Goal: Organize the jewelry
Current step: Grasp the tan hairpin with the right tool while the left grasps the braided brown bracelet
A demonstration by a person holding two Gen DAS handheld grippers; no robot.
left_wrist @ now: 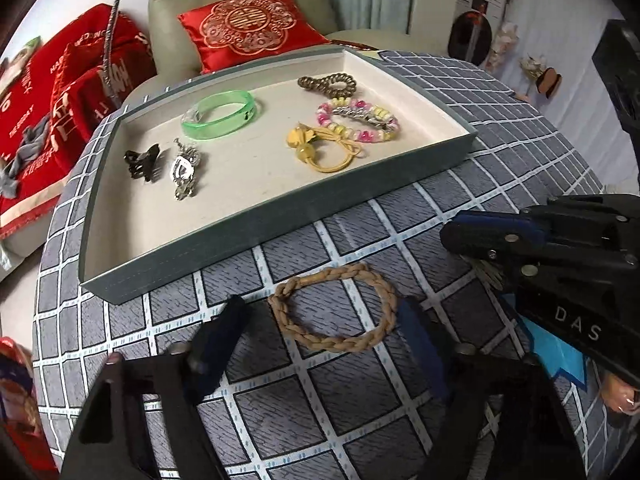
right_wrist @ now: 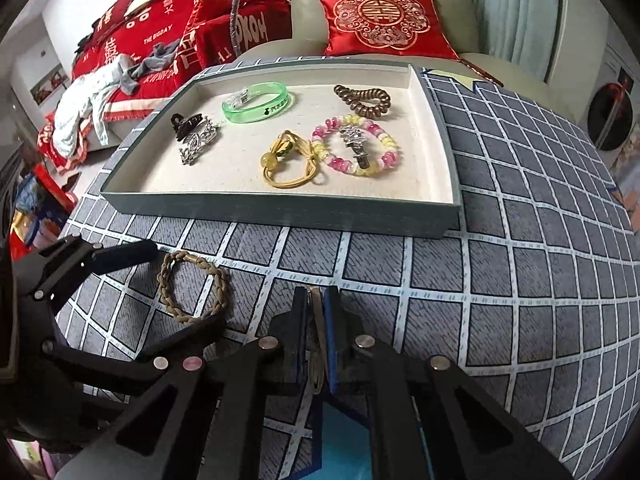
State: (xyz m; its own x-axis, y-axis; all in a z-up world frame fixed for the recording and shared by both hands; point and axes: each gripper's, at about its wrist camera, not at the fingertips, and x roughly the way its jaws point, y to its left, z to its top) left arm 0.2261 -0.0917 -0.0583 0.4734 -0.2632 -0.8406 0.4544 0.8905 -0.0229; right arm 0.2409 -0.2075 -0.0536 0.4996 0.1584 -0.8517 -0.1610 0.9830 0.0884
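Note:
A tan braided bracelet (left_wrist: 335,345) (right_wrist: 218,294) lies flat on the checked cloth in front of the tray. My left gripper (left_wrist: 324,312) (right_wrist: 186,286) straddles it with one finger on each side. The left finger stands clearly apart from the braid, so the gripper is open. My right gripper (right_wrist: 318,296) (left_wrist: 448,236) is to the right of the bracelet, shut on a thin pale clip-like piece (right_wrist: 317,320). The teal tray (left_wrist: 280,216) (right_wrist: 280,212) holds a green bangle (left_wrist: 218,114), a beaded bracelet (left_wrist: 358,120), a yellow hair tie (left_wrist: 320,148), a coil tie (left_wrist: 328,84) and two clips.
The round table wears a grey checked cloth (right_wrist: 500,280), and its edge curves away left and right. A sofa with a red cushion (right_wrist: 380,20) stands behind the tray. Blue paper (right_wrist: 344,440) lies under my right gripper. Fingers of a hand (left_wrist: 624,396) show at the right edge.

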